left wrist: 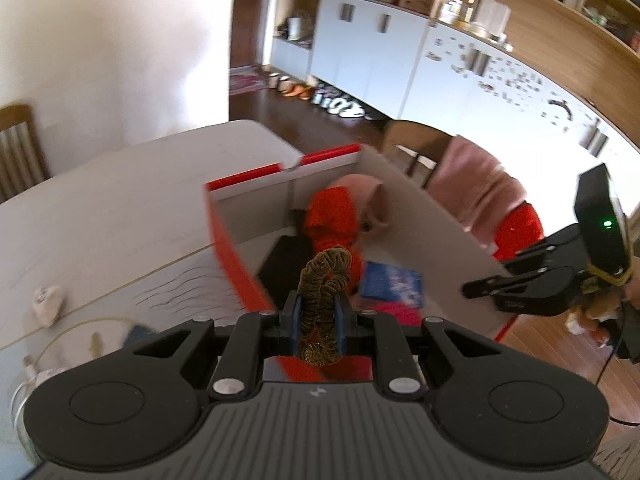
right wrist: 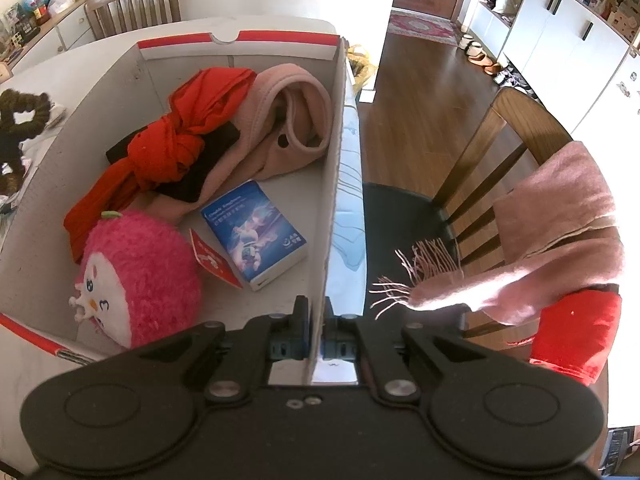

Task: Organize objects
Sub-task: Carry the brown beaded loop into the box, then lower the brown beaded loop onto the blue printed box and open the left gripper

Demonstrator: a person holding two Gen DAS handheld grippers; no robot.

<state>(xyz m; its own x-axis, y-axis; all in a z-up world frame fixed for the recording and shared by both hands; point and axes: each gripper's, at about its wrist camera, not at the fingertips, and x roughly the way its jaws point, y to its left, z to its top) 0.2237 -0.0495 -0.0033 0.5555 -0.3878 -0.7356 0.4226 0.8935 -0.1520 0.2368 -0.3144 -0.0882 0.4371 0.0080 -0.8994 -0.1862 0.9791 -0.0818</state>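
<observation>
Left wrist view: the left gripper (left wrist: 319,322) is clamped on a brown scrunchie (left wrist: 326,280), its 2 fingers pinching the coiled band low down so the loop stands up between them. It hangs just above the near edge of the box (left wrist: 234,264), over the open inside. The scrunchie looks light, soft and springy — a pinch across the band, as here, should hold it, and it can be dropped without harm. The right gripper (left wrist: 480,286) shows at the box's right wall.

Right wrist view: the right gripper (right wrist: 316,334) is closed on the box's thin cardboard wall (right wrist: 334,184), one finger inside, one outside — steadying it, I judge. The wall is stiff but bendable, so a hard pull could crease it. Inside lie a red cloth (right wrist: 168,148), a pink garment (right wrist: 288,120), a blue pack (right wrist: 254,230) and a pink plush (right wrist: 136,272). The scrunchie (right wrist: 20,120) shows at the far left, outside the box's left wall.
</observation>
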